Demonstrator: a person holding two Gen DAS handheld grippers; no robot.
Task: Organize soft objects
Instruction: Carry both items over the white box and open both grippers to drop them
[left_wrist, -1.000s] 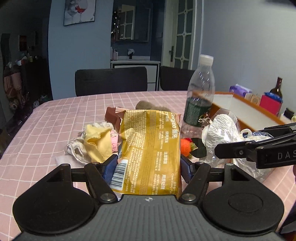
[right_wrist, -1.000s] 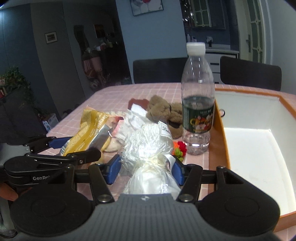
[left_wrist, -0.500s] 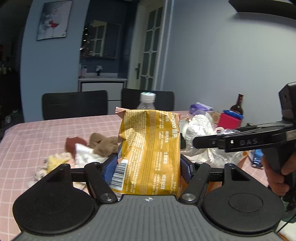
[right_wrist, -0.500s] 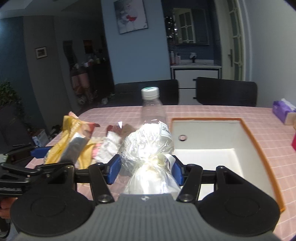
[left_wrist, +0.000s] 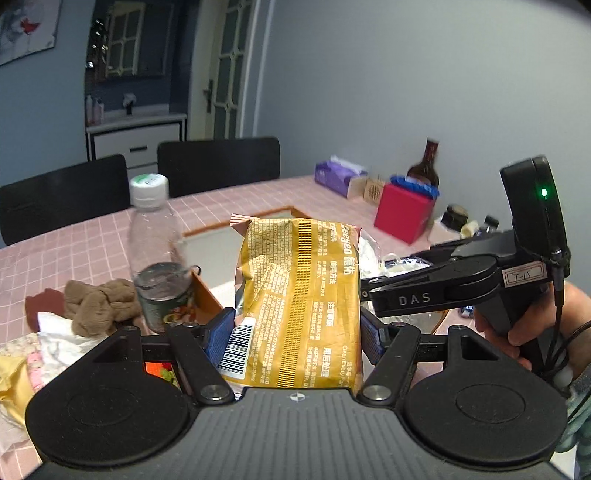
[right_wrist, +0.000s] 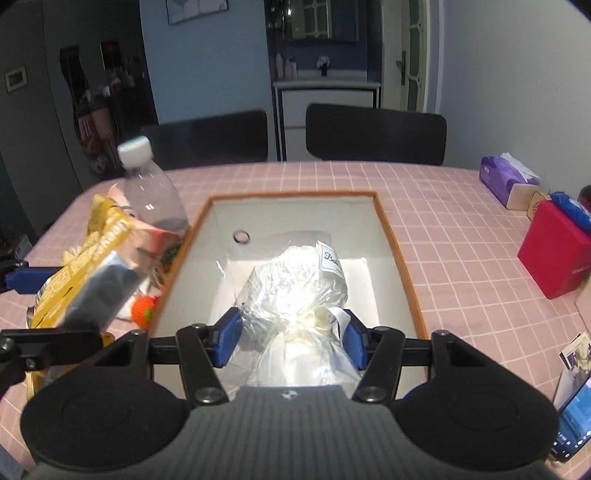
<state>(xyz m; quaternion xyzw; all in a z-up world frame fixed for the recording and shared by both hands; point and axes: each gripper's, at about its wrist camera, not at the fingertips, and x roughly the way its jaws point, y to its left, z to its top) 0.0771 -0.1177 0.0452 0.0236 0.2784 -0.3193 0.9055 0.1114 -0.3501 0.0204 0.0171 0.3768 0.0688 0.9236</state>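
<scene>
My left gripper (left_wrist: 293, 336) is shut on a yellow wipes packet (left_wrist: 299, 295) and holds it upright above the table, left of the white tray (left_wrist: 210, 254). My right gripper (right_wrist: 291, 339) is shut on a clear plastic bag of white stuff (right_wrist: 299, 280) and holds it over the inside of the white tray (right_wrist: 402, 266) with the orange rim. The packet (right_wrist: 88, 266) and the left gripper (right_wrist: 22, 278) show at the left of the right wrist view. The right gripper (left_wrist: 369, 293) shows at the right of the left wrist view.
A water bottle (left_wrist: 155, 251) stands at the tray's left edge. A brown soft toy (left_wrist: 99, 306), white and yellow cloths (left_wrist: 22, 354) and an orange ball (right_wrist: 144, 310) lie left of it. A red box (right_wrist: 554, 254), tissue pack (right_wrist: 506, 181) and phone (right_wrist: 574, 432) are on the right.
Both grippers rose and swung right with their loads. The right gripper now holds the bag over the tray; the left has brought the packet near the tray's left edge.
</scene>
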